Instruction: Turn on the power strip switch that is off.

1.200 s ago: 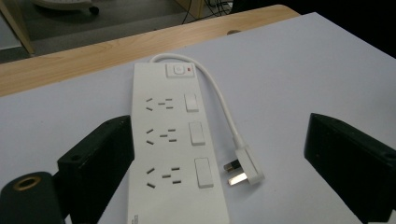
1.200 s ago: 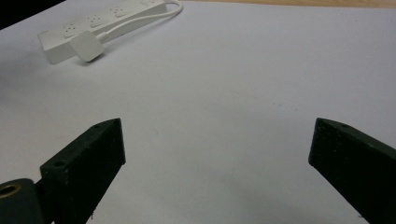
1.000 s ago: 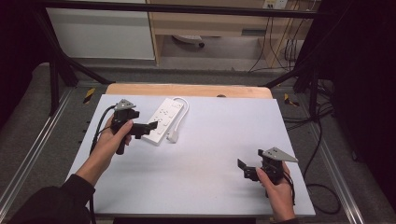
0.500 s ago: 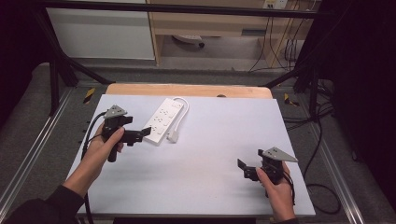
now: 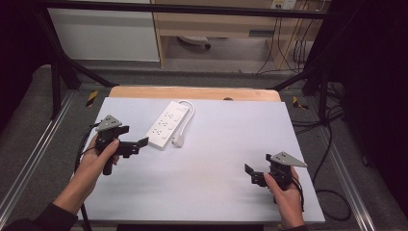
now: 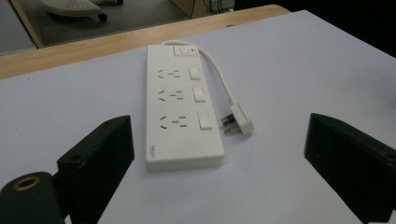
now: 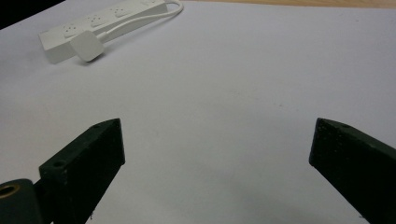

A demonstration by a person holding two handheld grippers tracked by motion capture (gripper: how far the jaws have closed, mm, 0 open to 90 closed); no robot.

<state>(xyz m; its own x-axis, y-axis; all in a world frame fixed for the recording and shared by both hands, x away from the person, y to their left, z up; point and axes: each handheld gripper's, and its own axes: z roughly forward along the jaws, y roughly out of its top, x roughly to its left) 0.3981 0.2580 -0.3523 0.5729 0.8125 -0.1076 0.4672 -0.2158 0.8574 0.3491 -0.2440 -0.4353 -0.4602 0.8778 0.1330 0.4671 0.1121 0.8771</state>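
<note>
1. My left gripper [image 6: 219, 154], matte black blocky jaws spread wide, sits just short of the glossy white rectangular power strip [image 6: 180, 109].
2. My right gripper [image 7: 217, 163] gapes empty over the smooth pale table [image 5: 226, 144].

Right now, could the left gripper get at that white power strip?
Probably yes. The left gripper is open, aimed at the power strip, with only bare table between them. Its plug lies off to one side.

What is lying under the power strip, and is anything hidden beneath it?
The power strip lies flat on the white table cover, its plug beside it on the same sheet. Whatever is directly beneath the strip is covered by its body.
</note>
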